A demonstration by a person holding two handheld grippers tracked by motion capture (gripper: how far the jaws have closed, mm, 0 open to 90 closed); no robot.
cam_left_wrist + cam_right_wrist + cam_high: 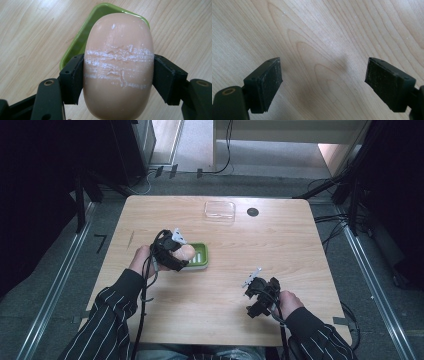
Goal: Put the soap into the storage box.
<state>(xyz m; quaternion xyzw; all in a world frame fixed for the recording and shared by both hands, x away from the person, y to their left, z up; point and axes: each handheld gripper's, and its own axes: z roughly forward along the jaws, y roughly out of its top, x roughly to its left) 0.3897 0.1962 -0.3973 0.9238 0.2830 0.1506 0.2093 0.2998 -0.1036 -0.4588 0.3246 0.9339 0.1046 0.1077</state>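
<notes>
A peach-coloured oval bar of soap (118, 67), scuffed with white scratch lines across its middle, sits between the pads of my left gripper (118, 77), which is shut on its sides. It hangs over the near left end of a green soap dish (82, 42). From above, the left gripper (181, 256) holds the soap (187, 252) at the left edge of the dish (201, 256). Lower right on the table, my right gripper (252, 287) is open, and its own view shows the gripper (323, 80) with bare wood between the pads.
A clear plastic lid or box (219, 210) lies near the table's far edge, with a small dark round hole (252, 212) to its right. The wooden table (280, 250) is bordered by floor rails and cables.
</notes>
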